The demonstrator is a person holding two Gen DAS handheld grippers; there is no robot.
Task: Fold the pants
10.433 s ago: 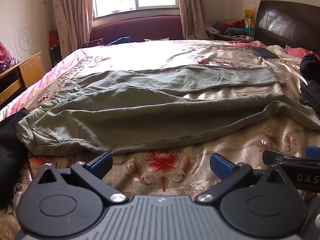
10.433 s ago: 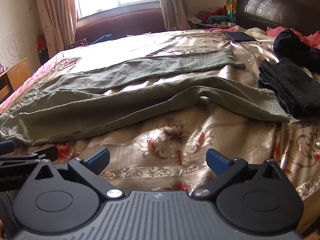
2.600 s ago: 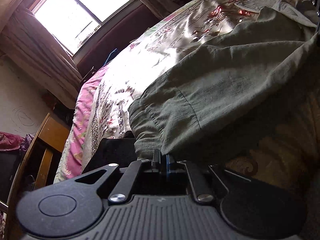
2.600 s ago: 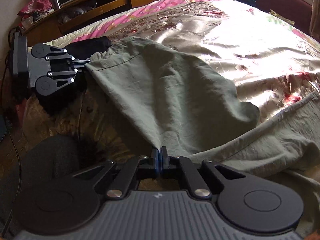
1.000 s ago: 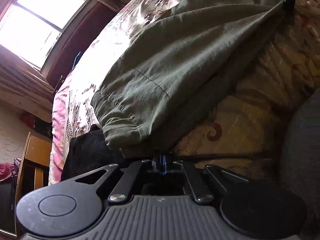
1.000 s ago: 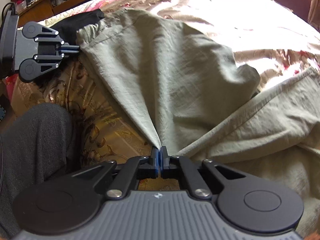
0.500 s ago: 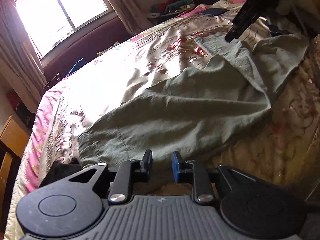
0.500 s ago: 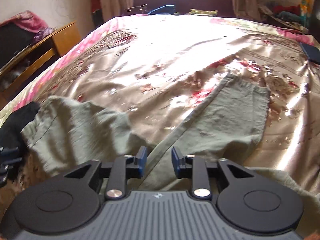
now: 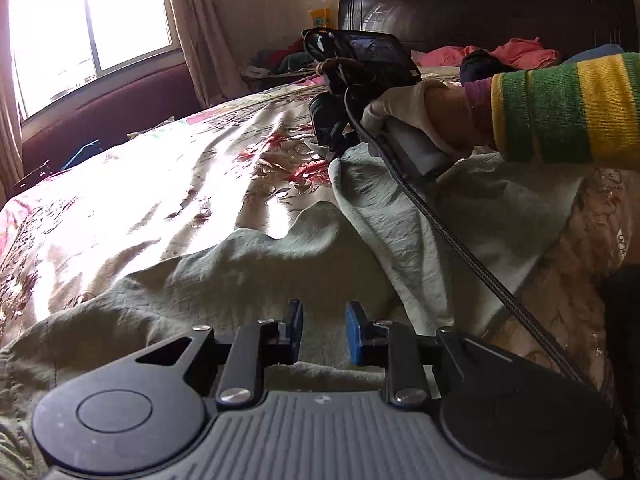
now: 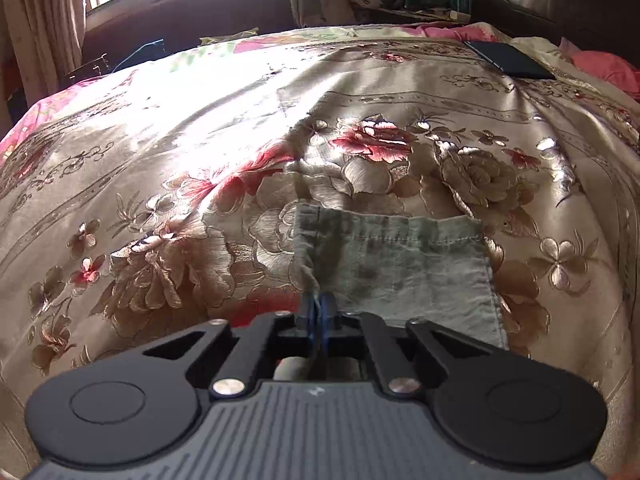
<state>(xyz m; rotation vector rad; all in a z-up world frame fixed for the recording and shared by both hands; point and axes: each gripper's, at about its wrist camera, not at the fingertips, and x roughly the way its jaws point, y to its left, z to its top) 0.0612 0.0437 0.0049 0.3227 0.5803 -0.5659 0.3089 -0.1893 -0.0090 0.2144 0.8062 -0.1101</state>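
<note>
The olive-green pants [image 9: 256, 276] lie rumpled on the floral bedspread [image 9: 160, 184], waist end near me in the left wrist view. My left gripper [image 9: 323, 326] hovers just above the waist area, jaws slightly apart and empty. My right gripper [image 10: 318, 312] is shut on the edge of a pant leg near its hem [image 10: 396, 256], which lies flat on the bedspread [image 10: 200, 140]. In the left wrist view the right gripper [image 9: 334, 148] shows farther up the bed, pinching the leg cloth.
A dark headboard [image 9: 480, 12] stands at the far end. Pink and dark clothes [image 9: 516, 54] lie by the pillows. A black flat object [image 10: 508, 60] rests on the bed. A window [image 9: 88, 28] and a maroon bench [image 10: 188, 4] are beyond.
My right gripper has closed on the pant leg near the hem. My left gripper, which let go of the waist about half a second ago, stays open and has moved up over the pants.
</note>
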